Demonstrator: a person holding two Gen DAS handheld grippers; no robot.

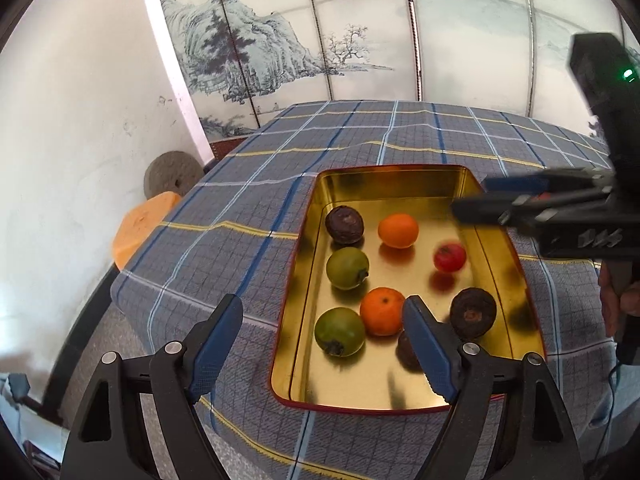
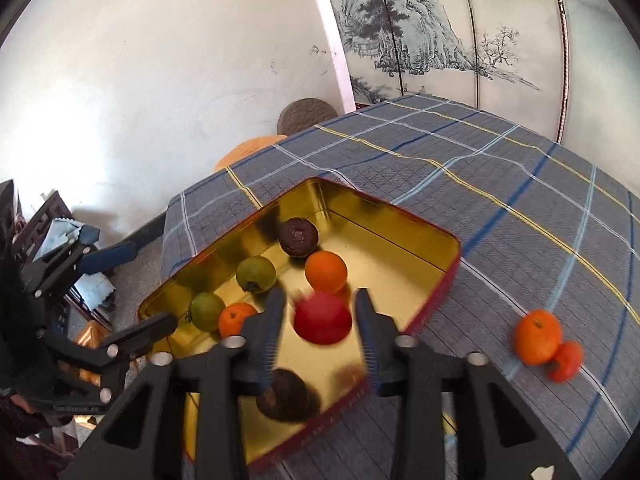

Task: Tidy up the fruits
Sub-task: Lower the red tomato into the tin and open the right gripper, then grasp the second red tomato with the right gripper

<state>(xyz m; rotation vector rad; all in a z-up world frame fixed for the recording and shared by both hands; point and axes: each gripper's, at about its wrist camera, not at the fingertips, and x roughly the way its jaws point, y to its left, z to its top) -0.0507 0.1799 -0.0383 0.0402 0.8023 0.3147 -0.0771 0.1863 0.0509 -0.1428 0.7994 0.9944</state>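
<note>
On the plaid cloth (image 1: 224, 216) covering the tabletop sits a gold tin tray (image 1: 400, 188) w/ red outer rim, near the table's front-left corner in the left wrist view.

Inside the tray, left wrist view: dark brown fruit (image 1: 344, 225) toward the far-left corner, orange (image 1: 398, 231) just beside it to the right, green fruit (image 1: 347, 268) along the left wall, 2nd green fruit (image 1: 339, 331) near the front-left corner, touching a 2nd orange (image 1: 382, 311). Red fruit (image 1: 449, 257) toward the right wall, blurred. Another dark brown fruit (image 1: 473, 313) by the right wall, and a 3rd dark one partly hidden behind the left gripper's right finger.

Left gripper (image 1: 324, 344): jaws wide apart, nothing between the pads; left finger over bare cloth, right finger over the tray's front part.

Right gripper (image 2: 320, 320): jaws part-open over the tray; the red fruit shows blurred in the gap, pads not touching it — can't tell if it rests on the tray floor. In the left wrist view this gripper reaches over the tray's far-right rim.

Outside the tray, right wrist view: 3rd orange (image 2: 537, 336) on the cloth well right of the tray, touching a small red-orange fruit (image 2: 565, 361). Painted screen (image 1: 280, 52) behind the table; orange stool (image 1: 140, 228) off the left edge.
</note>
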